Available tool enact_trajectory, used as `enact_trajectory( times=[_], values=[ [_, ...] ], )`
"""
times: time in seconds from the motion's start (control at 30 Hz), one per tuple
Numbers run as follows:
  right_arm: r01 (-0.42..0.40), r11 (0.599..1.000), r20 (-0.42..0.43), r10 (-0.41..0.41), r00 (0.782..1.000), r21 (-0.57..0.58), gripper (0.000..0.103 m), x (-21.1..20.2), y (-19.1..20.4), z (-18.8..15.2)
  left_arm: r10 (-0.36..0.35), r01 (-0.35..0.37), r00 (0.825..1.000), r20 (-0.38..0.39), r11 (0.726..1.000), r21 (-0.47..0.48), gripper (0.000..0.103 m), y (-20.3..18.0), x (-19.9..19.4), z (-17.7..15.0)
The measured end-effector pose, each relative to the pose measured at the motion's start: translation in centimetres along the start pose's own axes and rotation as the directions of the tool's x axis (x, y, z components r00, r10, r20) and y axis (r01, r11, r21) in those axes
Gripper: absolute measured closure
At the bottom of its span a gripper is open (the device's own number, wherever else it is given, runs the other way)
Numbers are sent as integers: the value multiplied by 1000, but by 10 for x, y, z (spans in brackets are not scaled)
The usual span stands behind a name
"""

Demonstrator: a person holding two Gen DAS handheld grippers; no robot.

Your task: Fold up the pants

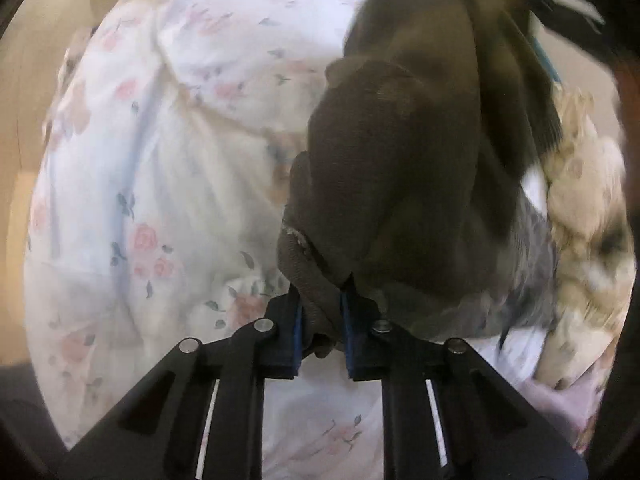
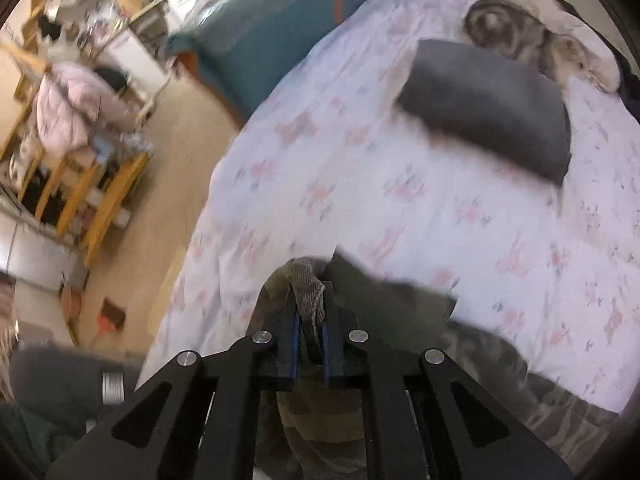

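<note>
The pants (image 1: 408, 168) are dark olive-grey cloth, lifted above a floral bedsheet (image 1: 152, 184). My left gripper (image 1: 320, 328) is shut on a bunched edge of the pants, which hang up and away to the right. In the right wrist view my right gripper (image 2: 310, 320) is shut on a ribbed fold of the same pants (image 2: 308, 284); the rest of the cloth drapes below and to the right of the jaws (image 2: 400, 300). The far end of the pants is hidden behind dark blurred shapes at the top right of the left wrist view.
A dark grey folded garment (image 2: 488, 108) lies on the bed (image 2: 360, 184) further back, with a grey tabby cat (image 2: 512, 32) and a white fluffy blanket (image 1: 584, 208) beside it. A teal sofa (image 2: 272, 32), wooden rack (image 2: 80, 196) and floor (image 2: 168, 184) lie left of the bed.
</note>
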State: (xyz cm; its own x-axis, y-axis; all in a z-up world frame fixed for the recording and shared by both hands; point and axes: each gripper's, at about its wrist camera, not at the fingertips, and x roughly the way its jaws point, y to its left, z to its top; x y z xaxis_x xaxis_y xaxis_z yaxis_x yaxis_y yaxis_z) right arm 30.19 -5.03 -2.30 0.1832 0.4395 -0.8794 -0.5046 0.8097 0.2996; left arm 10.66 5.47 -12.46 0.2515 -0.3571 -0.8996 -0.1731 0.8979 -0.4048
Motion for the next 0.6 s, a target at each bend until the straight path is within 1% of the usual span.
enact_trajectory(
  times=[0.03,0.07,0.13,0.17,0.2,0.23,0.27,0.3,0.33,0.37,0.43,0.47,0.5,0.53,0.6],
  values=[
    [10,1000,-4,-10,1000,15,96,5,-7,7,12,-12,1000,6,1000,23,91,-5,3,3],
    [34,999,-40,-33,999,15,96,22,-16,14,22,-22,1000,-3,999,33,91,-8,6,3],
    [73,997,-99,-70,993,21,96,49,-26,16,14,-14,999,-33,1000,0,91,-5,11,3],
    [75,996,-112,-70,991,44,95,63,-33,14,7,-7,999,-43,1000,-13,90,-7,13,2],
    [73,996,-112,-67,991,53,92,69,-36,12,9,-10,998,-54,999,-32,83,-6,13,1],
    [112,992,-125,-105,986,49,89,74,-38,8,21,-23,998,-57,999,-48,80,-5,11,-1],
    [139,990,-132,-134,982,35,75,73,-39,5,33,-37,998,-62,997,-69,68,-4,12,-3],
    [146,989,-125,-142,982,20,63,69,-40,2,47,-53,997,-66,994,-92,59,-3,11,-6],
    [143,990,-113,-142,983,4,57,61,-41,-1,52,-59,996,-69,993,-103,58,-2,9,-7],
    [143,990,-84,-143,986,-6,54,45,-43,-7,53,-59,996,-68,993,-101,58,-5,7,-9],
    [125,992,-33,-124,992,22,51,15,-47,-17,76,-79,997,-31,992,-98,58,-8,-5,-8],
    [102,993,5,-102,995,53,44,-5,-52,-26,87,-86,996,1,992,-93,58,-13,-12,-7],
    [95,992,35,-98,995,87,35,-20,-57,-35,101,-97,994,37,991,-87,56,-18,-19,-5],
    [97,988,57,-105,993,124,33,-33,-62,-48,115,-108,990,79,991,-84,55,-22,-28,-3],
    [72,980,79,-88,993,188,31,-46,-71,-75,125,-110,977,170,990,-93,46,-29,-41,3]
  ],
)
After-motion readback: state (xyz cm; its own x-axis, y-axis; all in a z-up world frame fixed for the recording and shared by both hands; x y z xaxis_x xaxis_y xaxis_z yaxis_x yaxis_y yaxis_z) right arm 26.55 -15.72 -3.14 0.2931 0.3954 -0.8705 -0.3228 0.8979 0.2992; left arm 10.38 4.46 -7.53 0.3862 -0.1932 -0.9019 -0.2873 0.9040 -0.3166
